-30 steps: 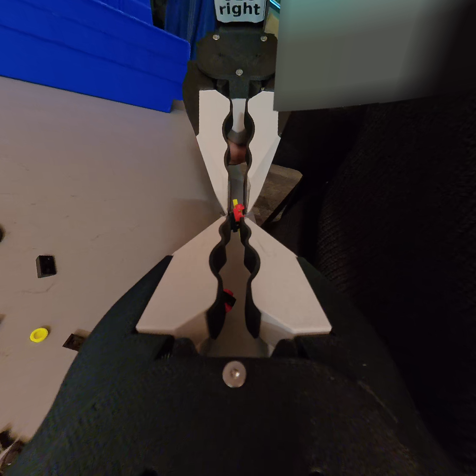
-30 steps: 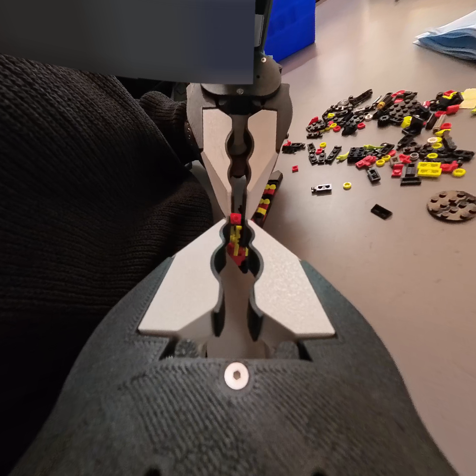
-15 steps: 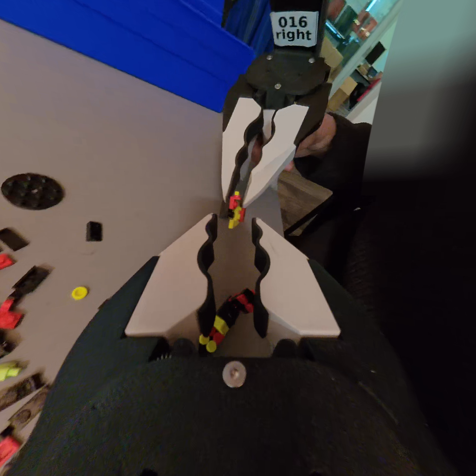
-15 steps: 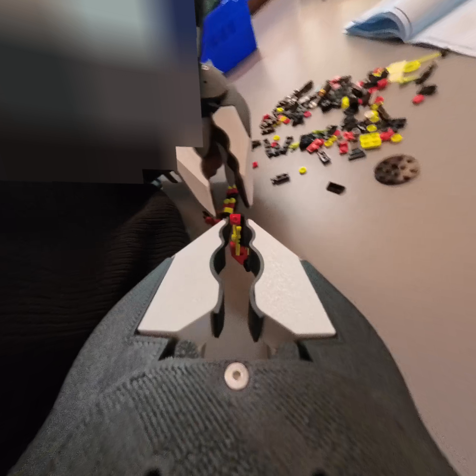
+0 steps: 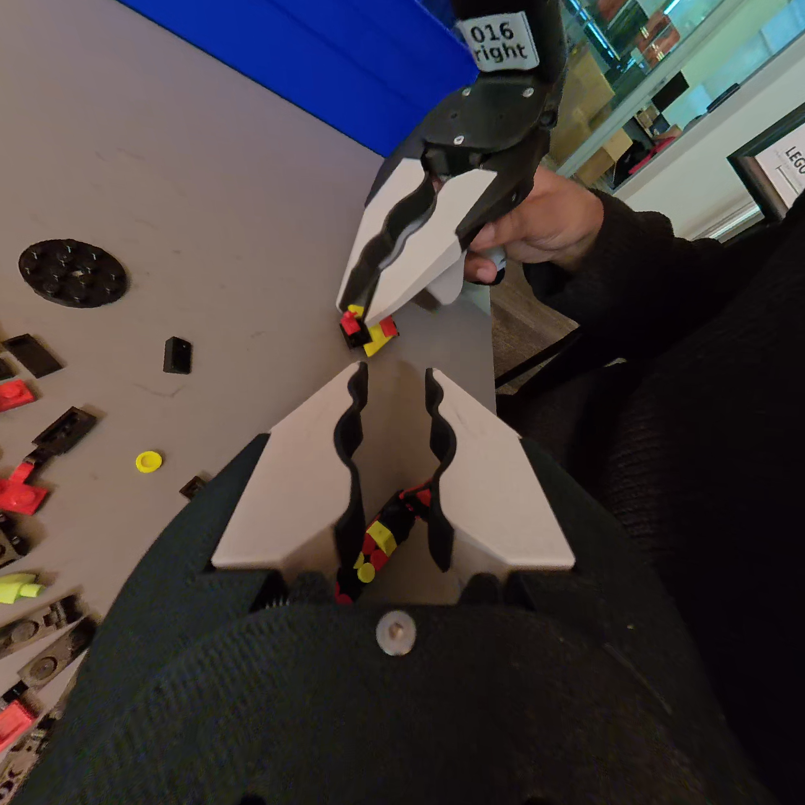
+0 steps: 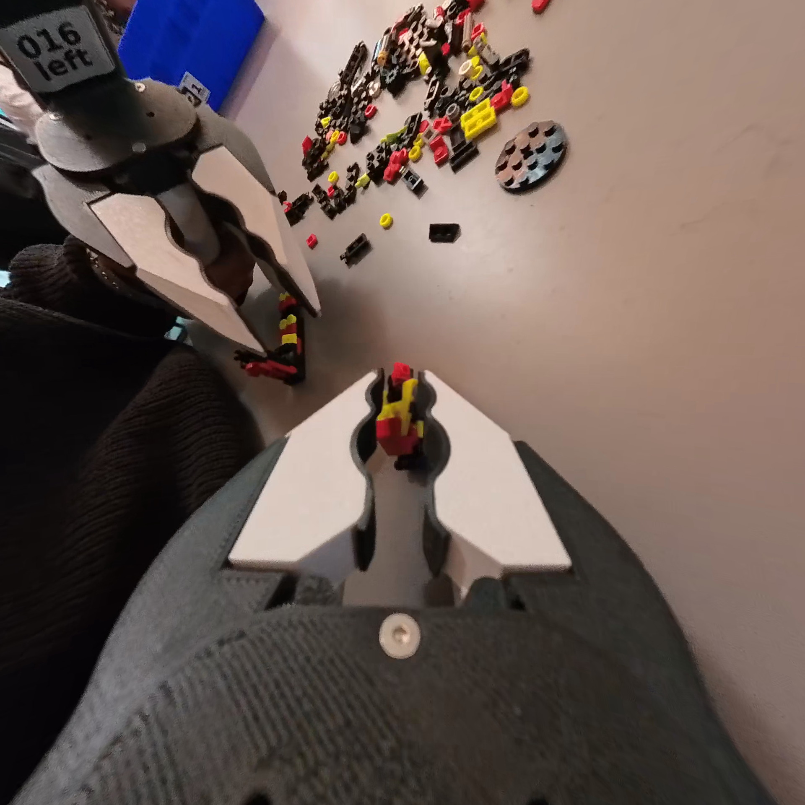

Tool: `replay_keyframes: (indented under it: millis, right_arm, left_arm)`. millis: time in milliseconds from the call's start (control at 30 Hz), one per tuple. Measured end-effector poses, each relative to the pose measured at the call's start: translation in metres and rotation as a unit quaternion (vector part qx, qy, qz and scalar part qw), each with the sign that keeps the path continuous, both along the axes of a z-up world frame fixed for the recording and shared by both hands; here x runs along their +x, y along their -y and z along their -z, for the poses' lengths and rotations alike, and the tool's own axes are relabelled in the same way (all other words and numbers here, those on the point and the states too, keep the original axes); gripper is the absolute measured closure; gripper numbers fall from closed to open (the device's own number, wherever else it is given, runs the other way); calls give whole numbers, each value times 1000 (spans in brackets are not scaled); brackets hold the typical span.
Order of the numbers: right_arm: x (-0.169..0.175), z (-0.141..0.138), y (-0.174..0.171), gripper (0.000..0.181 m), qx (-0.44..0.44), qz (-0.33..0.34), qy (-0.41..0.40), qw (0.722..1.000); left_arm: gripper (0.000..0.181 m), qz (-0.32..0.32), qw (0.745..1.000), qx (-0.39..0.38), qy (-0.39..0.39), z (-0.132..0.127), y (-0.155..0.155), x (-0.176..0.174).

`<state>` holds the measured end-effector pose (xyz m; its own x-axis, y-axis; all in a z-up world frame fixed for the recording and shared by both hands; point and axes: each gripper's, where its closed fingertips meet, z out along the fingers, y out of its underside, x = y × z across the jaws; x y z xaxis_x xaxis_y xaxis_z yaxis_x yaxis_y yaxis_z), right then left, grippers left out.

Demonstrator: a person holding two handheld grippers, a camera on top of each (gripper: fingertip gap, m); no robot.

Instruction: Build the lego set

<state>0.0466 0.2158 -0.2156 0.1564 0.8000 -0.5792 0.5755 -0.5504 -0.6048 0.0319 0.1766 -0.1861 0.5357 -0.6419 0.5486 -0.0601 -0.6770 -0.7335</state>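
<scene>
My left gripper [image 5: 395, 372] is open, its fingers straddling a long black, red and yellow lego assembly [image 5: 387, 536] that lies on the grey table [image 5: 218, 196]. My right gripper [image 6: 400, 375] is shut on a small red, yellow and black lego assembly [image 6: 398, 418], held low over the table. In the left wrist view the right gripper [image 5: 363, 311] and its small assembly [image 5: 366, 335] show just beyond my left fingertips. In the right wrist view the left gripper [image 6: 287, 331] stands at the upper left over the long assembly [image 6: 289, 344].
A pile of loose lego pieces [image 6: 414, 109] and a black round plate [image 6: 531, 157] lie farther out. A small black brick [image 5: 177, 355] and a yellow round piece [image 5: 148, 461] lie loose. A blue bin [image 5: 326, 56] stands behind. The table edge [image 5: 492, 348] and a person's hand [image 5: 540, 226] are to the right. Tip to tip, the grippers are about 6 centimetres apart.
The two grippers were tip to tip, both shut. My left gripper has opened and let go of the long assembly, which now lies on the table. The grippers have drawn apart.
</scene>
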Motion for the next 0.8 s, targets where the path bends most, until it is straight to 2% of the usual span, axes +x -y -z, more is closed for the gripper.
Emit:
replay_keyframes:
  millis: [167, 300, 633, 800]
  right_arm:
    - [7, -13, -20, 162, 33, 35, -19, 999]
    - [15, -17, -22, 159, 79, 23, -9, 997]
    - [21, 4, 9, 144, 180, -40, 74, 980]
    - [19, 18, 12, 136, 243, -72, 114, 961]
  left_arm:
    - [159, 2, 1000, -7, -7, 4, 1, 1]
    - [160, -1, 1000, -14, -14, 7, 1, 1]
    - [162, -17, 999, -33, -22, 13, -3, 2]
    - [162, -29, 999, -35, -17, 11, -6, 1]
